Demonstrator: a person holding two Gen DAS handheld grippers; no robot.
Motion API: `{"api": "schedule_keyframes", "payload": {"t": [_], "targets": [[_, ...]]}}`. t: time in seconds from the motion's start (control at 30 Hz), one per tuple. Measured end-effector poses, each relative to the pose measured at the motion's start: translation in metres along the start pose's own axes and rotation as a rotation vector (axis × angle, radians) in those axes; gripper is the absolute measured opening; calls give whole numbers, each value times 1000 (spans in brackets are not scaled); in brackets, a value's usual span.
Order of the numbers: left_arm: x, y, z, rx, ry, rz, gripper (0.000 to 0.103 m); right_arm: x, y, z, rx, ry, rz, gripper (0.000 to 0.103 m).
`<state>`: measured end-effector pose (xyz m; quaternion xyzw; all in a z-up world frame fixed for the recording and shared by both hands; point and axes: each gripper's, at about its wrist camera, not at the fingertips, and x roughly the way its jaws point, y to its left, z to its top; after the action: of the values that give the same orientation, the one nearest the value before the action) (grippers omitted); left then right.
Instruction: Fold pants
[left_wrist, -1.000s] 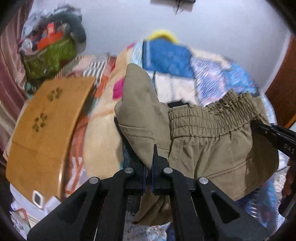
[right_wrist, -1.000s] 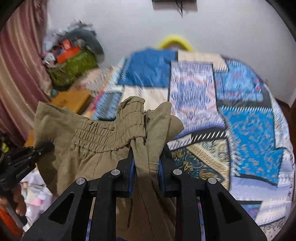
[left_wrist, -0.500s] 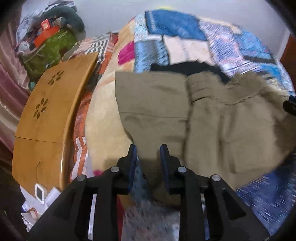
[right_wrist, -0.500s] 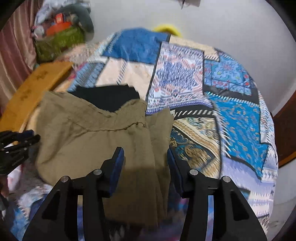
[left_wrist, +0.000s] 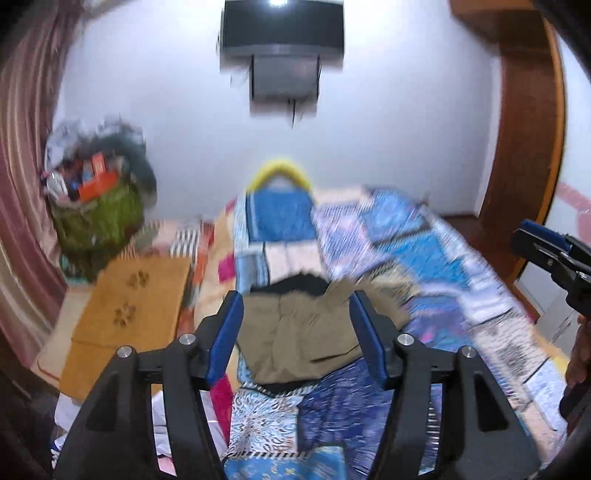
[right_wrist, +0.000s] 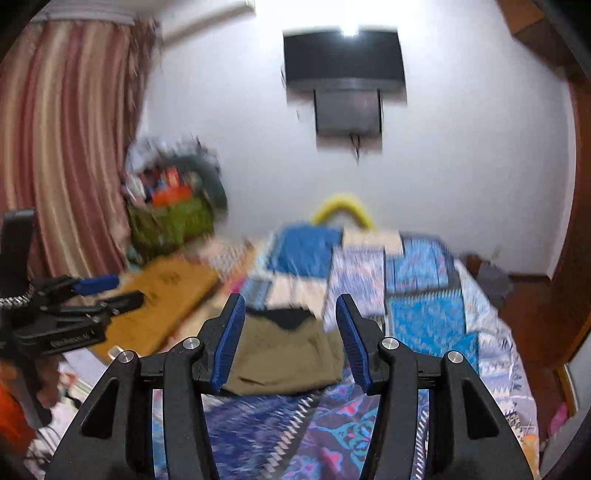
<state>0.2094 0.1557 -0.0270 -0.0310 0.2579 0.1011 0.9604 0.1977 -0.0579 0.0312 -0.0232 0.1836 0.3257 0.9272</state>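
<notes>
The khaki pants (left_wrist: 295, 332) lie folded in a compact bundle on the patchwork bedspread (left_wrist: 424, 258), resting on a black garment (left_wrist: 295, 284) that shows at their far edge. My left gripper (left_wrist: 297, 299) hangs above and short of the pants, its jaws opening with nothing between them. In the right wrist view the pants (right_wrist: 284, 354) lie beyond my right gripper (right_wrist: 290, 301), whose jaws are also opening and empty. Each gripper shows in the other view: the right one (left_wrist: 532, 240) at the right edge, the left one (right_wrist: 110, 288) at the left.
A wooden lap table (left_wrist: 129, 306) lies left of the bed, with a heaped green bag (left_wrist: 96, 218) behind it. A striped curtain (right_wrist: 66, 147) hangs on the left. A television (left_wrist: 282, 26) is mounted on the far wall, and a wooden door frame (left_wrist: 528, 147) stands at the right.
Both grippers held the pants by the waistband a second ago. They let go, the pants dropped folded onto the bed, and both grippers rose and pulled back with jaws spreading.
</notes>
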Motion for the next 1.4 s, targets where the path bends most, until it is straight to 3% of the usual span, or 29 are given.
{"api": "schedule_keyframes", "payload": {"t": [0.17,0.3,0.47,0.53,0.63,0.73,1.4], "targets": [[-95,-23,6,4,-168,-30,62,-79,28,14,-22,-165,24,47],[-147,-36,-2,2,-240,-38,66,-110,42,9,-34,-220,30,49],[-190,-48,-21,0,-306,-12,86,-118,48,-4,-12,-228,-7,72],[-198,-48,-26,-14,-302,-26,94,-121,51,-8,-14,-223,-23,82],[-207,-47,-32,-29,-306,-23,98,-124,53,-10,-14,-217,-43,89],[-212,-45,-36,-37,-314,-20,100,-125,52,-11,1,-221,-53,103],[-211,-45,-45,-34,-311,-10,102,-138,52,-30,39,-205,-74,103]]}}
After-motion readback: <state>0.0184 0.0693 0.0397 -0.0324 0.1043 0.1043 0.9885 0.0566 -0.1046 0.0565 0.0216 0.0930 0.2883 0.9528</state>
